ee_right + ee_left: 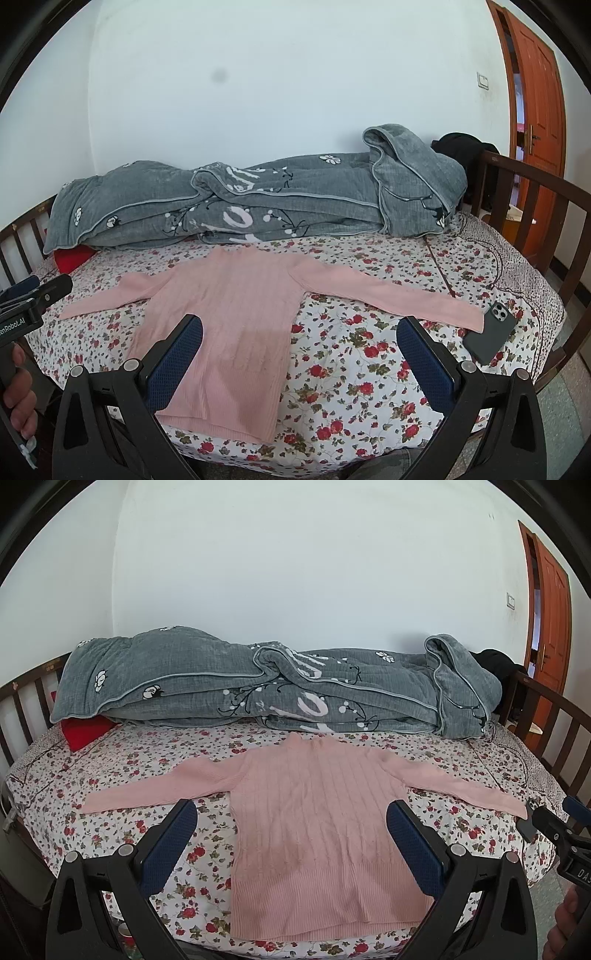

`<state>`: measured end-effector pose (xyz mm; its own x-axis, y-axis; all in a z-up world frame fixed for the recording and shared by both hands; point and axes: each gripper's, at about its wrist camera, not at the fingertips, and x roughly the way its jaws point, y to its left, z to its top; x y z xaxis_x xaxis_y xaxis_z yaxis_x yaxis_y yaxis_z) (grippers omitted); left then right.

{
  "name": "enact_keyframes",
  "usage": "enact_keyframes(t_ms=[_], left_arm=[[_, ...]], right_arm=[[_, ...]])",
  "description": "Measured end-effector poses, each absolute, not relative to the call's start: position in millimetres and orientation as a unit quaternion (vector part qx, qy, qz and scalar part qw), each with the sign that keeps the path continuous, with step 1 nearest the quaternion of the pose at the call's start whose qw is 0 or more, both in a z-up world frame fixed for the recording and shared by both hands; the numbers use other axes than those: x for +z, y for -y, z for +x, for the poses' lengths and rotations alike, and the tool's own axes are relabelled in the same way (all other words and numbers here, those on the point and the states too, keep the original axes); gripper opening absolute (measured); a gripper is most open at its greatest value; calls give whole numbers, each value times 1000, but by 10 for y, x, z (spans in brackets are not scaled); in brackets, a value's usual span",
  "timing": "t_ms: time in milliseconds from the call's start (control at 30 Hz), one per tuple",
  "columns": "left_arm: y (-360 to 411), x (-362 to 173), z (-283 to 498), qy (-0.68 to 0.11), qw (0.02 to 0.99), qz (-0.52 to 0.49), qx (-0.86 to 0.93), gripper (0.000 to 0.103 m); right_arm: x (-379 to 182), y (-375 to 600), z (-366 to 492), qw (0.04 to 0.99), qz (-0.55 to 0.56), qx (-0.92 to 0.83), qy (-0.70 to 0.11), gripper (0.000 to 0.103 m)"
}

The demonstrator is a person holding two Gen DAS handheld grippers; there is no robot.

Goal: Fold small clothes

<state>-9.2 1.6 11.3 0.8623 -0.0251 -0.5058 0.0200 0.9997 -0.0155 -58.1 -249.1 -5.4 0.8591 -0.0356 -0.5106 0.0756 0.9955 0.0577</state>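
On the floral bed sheet [122,760], the pink sweater [317,812] lay flat, sleeves spread. I held the left hand-held gripper [291,812] above its body and the right hand-held gripper [299,328] beside its hem, both empty, jaws wide apart. The left handle read "enRobot.AI"; a phone [489,332] touched the cuff.

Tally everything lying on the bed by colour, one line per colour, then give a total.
Pink: 1, the sweater spread flat, sleeves out.
Grey: 2, the bunched quilt along the wall and the phone by the sweater's sleeve end.
Red: 1, a cloth item partly under the quilt.
Black: 1, a garment at the bed's far corner.
Total: 5
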Motion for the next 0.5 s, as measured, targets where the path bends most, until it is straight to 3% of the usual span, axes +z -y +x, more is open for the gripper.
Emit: enact_keyframes(t_ms=[500], left_arm=[[-141, -22, -34, -270, 962, -15, -24, 103]], right_arm=[[-23, 2408, -609, 966, 30, -33, -256, 103]])
